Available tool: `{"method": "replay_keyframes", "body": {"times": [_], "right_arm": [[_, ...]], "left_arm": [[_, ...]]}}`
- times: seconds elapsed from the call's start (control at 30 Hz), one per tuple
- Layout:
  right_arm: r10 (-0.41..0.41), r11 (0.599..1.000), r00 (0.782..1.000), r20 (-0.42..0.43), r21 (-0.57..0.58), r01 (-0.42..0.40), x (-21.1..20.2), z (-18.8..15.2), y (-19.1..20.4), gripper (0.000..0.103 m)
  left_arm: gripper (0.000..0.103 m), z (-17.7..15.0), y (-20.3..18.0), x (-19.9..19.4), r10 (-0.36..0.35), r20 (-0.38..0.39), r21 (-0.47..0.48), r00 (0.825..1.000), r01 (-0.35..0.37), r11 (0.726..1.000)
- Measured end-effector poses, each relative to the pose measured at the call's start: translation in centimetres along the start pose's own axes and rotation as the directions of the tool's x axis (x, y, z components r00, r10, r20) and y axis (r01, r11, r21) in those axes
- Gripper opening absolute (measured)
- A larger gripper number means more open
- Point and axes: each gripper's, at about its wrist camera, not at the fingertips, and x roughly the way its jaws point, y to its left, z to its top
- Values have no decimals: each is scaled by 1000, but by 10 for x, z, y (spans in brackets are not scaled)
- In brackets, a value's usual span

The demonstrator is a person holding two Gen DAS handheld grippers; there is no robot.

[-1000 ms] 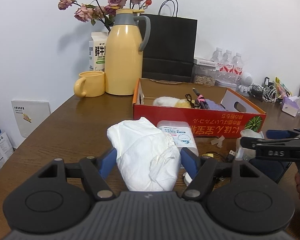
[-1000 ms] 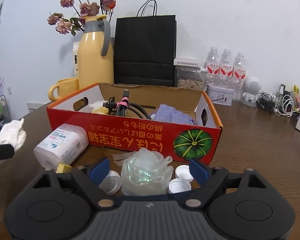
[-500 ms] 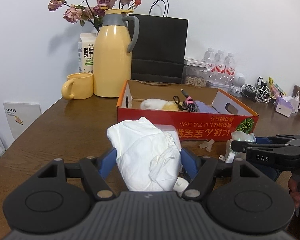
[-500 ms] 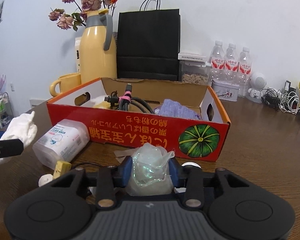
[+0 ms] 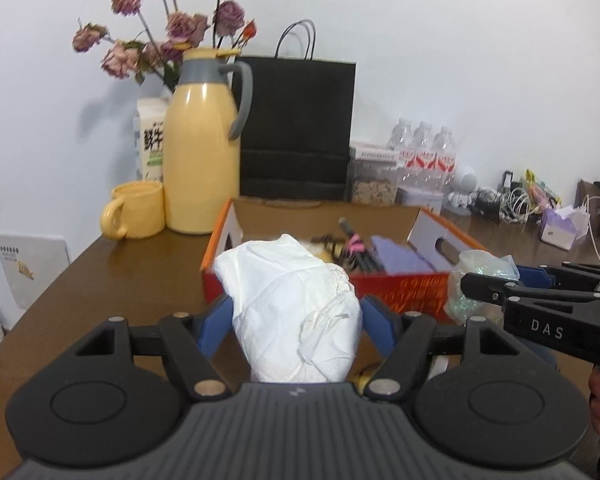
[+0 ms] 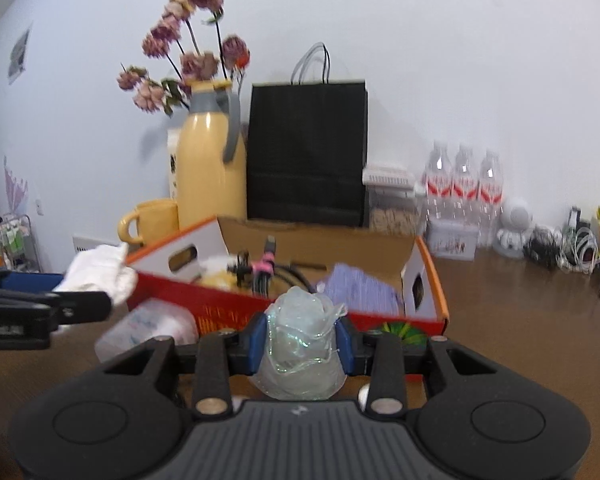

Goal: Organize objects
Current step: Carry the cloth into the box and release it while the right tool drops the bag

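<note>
Both grippers gripped loads before the red box [image 5: 404, 292]: my left gripper [image 5: 296, 322] pinched white crumpled paper [image 5: 296, 312]; my right gripper [image 6: 302, 344], jaws just closed, squeezed clear crinkled plastic [image 6: 300, 352].

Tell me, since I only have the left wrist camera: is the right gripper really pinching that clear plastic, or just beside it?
Observer: Pinching it. The right wrist view shows the right gripper with both blue pads pressed on the crumpled clear plastic; its jaws have just been closing.
Operator: What is hidden behind my white cloth?
Observer: A clear labelled tub lies on its side on the table, in front of the box.
Operator: And the box front, behind the plastic?
Observer: A green pumpkin picture is printed at its right end.
</note>
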Motion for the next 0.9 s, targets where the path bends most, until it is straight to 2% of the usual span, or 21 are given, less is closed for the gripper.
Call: {"method": "replay_keyframes", "body": {"times": [0.2,0.43,0.77,0.9], "right_arm": [[-2,1000,998,62,-18,3,1,23,-4,35],[-7,1000,995,104,-18,9,23,46,-10,35],[-16,1000,994,106,-12,18,75,63,-21,35],[-34,999,995,91,24,32,97,56,-34,35]], "left_arm": [[72,20,-11,11,-19,48,0,999,19,1000],[72,40,-19,38,-26,72,-6,997,26,1000],[72,67,-11,99,28,64,-12,998,-27,1000],[72,72,-8,130,16,51,-54,999,-13,998]]}}
